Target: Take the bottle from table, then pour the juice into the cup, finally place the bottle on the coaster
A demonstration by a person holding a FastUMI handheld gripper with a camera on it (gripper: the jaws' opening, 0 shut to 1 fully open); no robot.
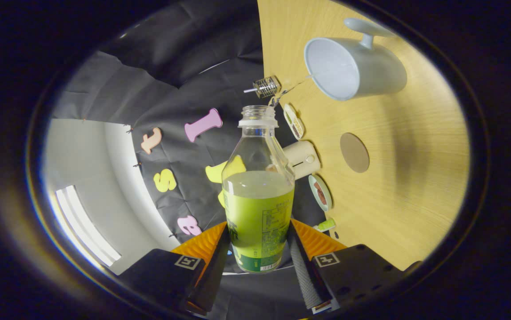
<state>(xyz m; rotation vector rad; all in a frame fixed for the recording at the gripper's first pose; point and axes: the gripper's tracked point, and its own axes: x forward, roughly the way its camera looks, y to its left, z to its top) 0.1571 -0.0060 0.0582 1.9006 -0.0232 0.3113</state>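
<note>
Tool (pixel 259 255) is clamped on the bottle (pixel 259 200), both fingers pressed against the labelled lower body, which is lifted off the table (pixel 397 186). Cap's off and it's roughly half full of juice, so it's judged fairly light but sloshy, and thin plastic could flex or slip if squeezed hard. The cup (pixel 355 66) and coaster (pixel 354 152) are seen beyond the neck.

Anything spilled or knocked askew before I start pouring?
Nothing stands out. The gripper is shut on the uncapped bottle, juice inside. The cup and coaster sit on the table, no spill visible.
</note>
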